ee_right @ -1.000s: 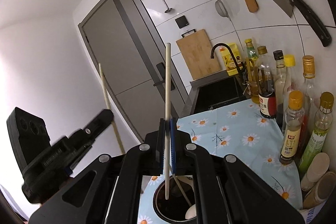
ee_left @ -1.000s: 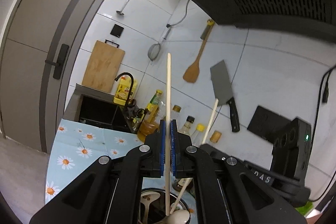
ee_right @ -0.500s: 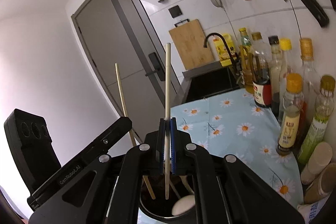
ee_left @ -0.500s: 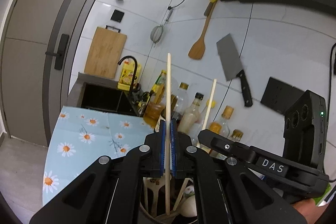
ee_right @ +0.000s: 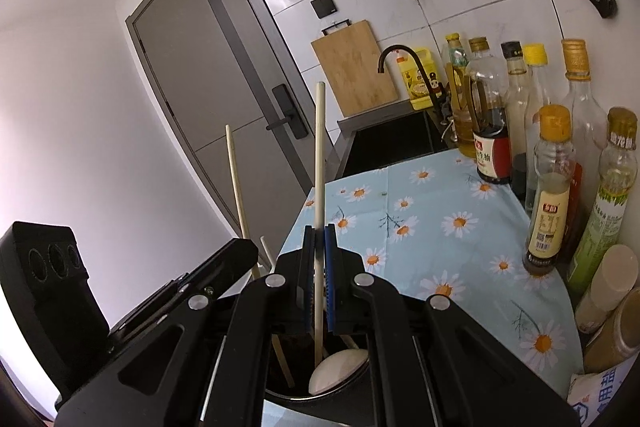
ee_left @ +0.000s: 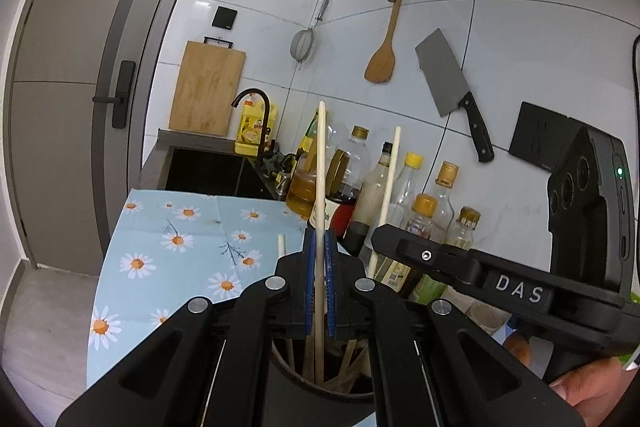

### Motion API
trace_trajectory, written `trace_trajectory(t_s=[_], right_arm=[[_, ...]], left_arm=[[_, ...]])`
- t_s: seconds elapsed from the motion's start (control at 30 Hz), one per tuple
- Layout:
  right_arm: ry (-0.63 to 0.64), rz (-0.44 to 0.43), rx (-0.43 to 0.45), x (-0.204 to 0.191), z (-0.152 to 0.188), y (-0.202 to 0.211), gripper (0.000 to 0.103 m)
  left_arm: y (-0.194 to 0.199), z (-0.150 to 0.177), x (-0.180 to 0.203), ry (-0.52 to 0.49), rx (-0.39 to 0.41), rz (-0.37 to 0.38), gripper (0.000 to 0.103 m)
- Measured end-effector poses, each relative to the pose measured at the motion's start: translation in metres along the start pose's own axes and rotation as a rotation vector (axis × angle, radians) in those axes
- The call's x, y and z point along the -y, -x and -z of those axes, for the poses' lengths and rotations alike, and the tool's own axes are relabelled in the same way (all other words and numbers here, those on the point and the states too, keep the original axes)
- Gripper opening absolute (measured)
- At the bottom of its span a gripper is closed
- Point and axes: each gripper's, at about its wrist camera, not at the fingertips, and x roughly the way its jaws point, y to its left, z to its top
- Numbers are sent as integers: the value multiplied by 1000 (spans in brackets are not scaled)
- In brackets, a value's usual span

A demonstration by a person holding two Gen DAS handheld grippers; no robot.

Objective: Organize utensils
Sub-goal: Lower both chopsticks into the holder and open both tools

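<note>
**A:** Each of your grippers is clamped on one chopstick. The left gripper [ee_left: 319, 283] pinches its chopstick [ee_left: 321, 163] between the blue pads, upright, with the lower end already inside the dark holder [ee_left: 320, 393]. The right gripper [ee_right: 319, 279] holds the second chopstick [ee_right: 319, 155] the same way, tip down beside a white spoon [ee_right: 336, 367] in that holder.

**B:** So where does the holder stand?

**A:** At the near edge of the counter, on the daisy cloth [ee_right: 436, 223], directly under both sets of fingers; the bottles [ee_right: 550, 187] line the wall edge.

**B:** How should you finish?

**A:** I'd keep each stick vertical and lower until the tip is close to the bottom. Then part the fingers gently, so neither stick tips over the rim. The two grippers sit close together, so lift them straight up, one at a time.
</note>
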Motion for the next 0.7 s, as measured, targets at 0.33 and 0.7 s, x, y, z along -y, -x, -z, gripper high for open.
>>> trace_trajectory(t_s=[0.33, 0.7], right_arm=[[46, 23, -25, -10, 11, -3, 6], [21, 28, -21, -11, 15, 15, 8]], left_arm=[[4, 8, -1, -6, -45, -17, 4], [19, 13, 4, 0, -60, -23, 4]])
